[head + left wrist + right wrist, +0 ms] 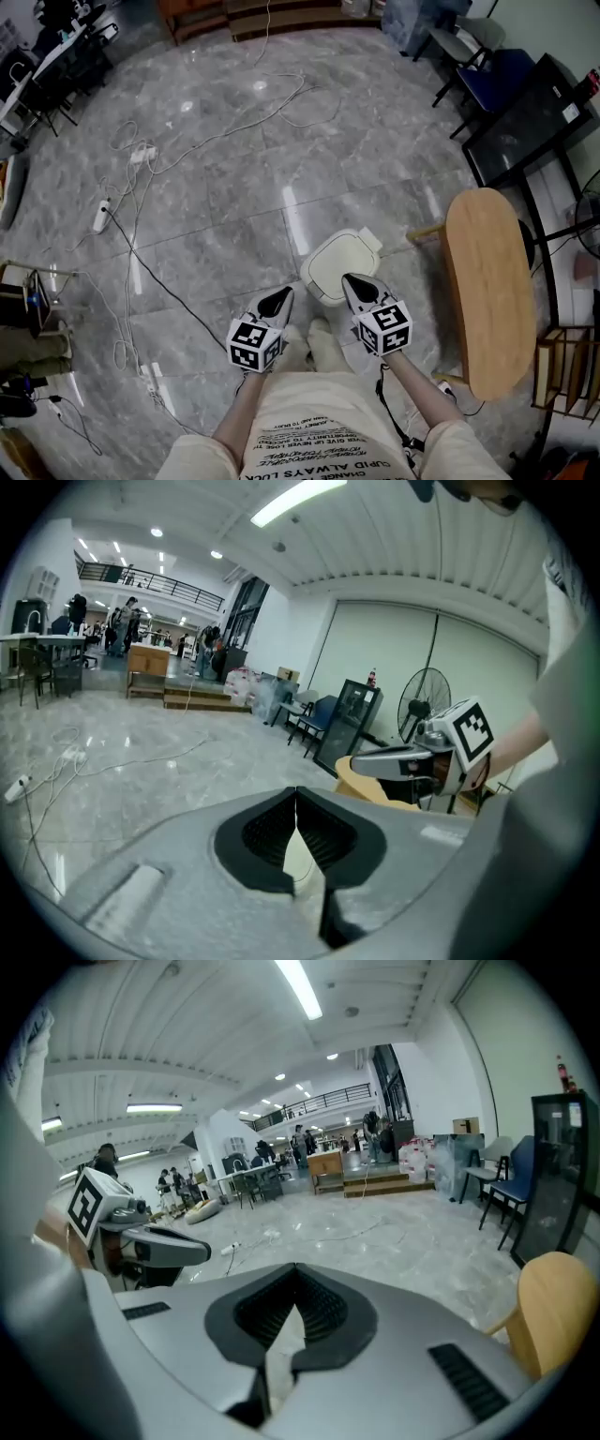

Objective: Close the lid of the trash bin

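A cream trash bin stands on the grey marble floor just ahead of the person's feet, its lid lying flat on top. My left gripper hovers above the floor to the bin's left, jaws shut with nothing between them. My right gripper hangs over the bin's near right edge, also shut and empty. In the left gripper view the shut jaw tips meet, and the right gripper shows beyond. In the right gripper view the tips meet too, with the left gripper at the left.
An oval wooden table stands close on the right, a black glass cabinet and blue chairs behind it. Cables and a power strip trail over the floor at the left. Shelving sits at the far right.
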`<state>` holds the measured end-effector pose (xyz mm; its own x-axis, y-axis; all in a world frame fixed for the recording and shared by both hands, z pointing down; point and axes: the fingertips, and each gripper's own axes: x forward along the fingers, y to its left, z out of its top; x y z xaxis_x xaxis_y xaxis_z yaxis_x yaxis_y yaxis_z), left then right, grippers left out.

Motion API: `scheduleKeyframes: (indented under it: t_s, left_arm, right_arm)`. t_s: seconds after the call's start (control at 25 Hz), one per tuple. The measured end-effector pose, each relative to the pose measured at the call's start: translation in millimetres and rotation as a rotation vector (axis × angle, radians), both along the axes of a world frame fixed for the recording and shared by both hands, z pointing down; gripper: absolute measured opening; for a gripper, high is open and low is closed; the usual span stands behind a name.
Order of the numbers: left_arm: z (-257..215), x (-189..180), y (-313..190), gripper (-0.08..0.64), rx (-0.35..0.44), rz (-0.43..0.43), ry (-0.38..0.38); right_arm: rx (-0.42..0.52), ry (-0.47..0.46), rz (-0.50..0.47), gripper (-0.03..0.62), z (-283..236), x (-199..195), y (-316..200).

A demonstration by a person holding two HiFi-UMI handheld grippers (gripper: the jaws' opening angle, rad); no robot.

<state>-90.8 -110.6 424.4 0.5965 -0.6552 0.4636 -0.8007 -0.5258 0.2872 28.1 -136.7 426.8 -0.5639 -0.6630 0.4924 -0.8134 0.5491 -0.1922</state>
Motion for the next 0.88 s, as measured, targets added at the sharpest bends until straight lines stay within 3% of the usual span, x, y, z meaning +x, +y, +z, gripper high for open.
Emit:
scheduleKeyframes:
  t_s: [0.44,0.88]
  left_arm:
    - [-98.1,-2.0,-3.3,0.023,0.253,0.048,0.007]
    - [-164.5,-24.9,-8.8,0.023,0.401,-0.027,0.039]
  right_arm:
    - [0.219,-0.144,0.007,0.006,-104.3,4.8,-5.2]
    - [0.365,-0.218,0.004,0.006,-174.6,10.1,0.7]
